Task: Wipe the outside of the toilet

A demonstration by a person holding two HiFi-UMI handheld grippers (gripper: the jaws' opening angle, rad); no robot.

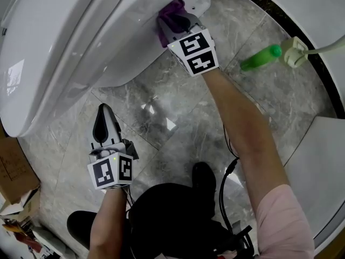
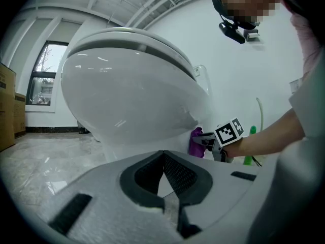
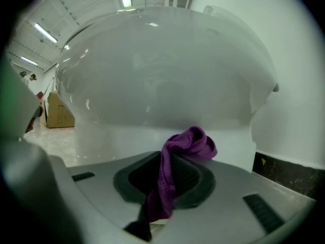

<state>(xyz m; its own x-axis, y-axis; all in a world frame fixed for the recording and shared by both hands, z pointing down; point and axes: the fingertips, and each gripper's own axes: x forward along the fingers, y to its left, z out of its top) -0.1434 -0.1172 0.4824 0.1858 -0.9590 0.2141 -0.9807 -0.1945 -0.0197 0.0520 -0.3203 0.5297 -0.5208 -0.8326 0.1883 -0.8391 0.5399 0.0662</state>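
The white toilet (image 1: pixel 81 36) fills the upper left of the head view, lid down. My right gripper (image 1: pixel 171 19) is shut on a purple cloth (image 1: pixel 170 16) and holds it against the toilet's lower side near the back. In the right gripper view the purple cloth (image 3: pixel 177 161) bunches up between the jaws right at the toilet's base (image 3: pixel 152 136). My left gripper (image 1: pixel 103 124) hovers low over the floor beside the bowl, shut with nothing in it. The left gripper view shows the toilet bowl (image 2: pixel 132 100) ahead, with the cloth (image 2: pixel 196 142) and right gripper (image 2: pixel 200 139) at its right.
A green spray bottle (image 1: pixel 261 57) lies on the marble floor (image 1: pixel 178 112) at the right, near a white fitting and hose (image 1: pixel 296 50). A cardboard box (image 1: pixel 13 171) stands at the left edge. A white wall or fixture (image 1: pixel 318 155) curves along the right.
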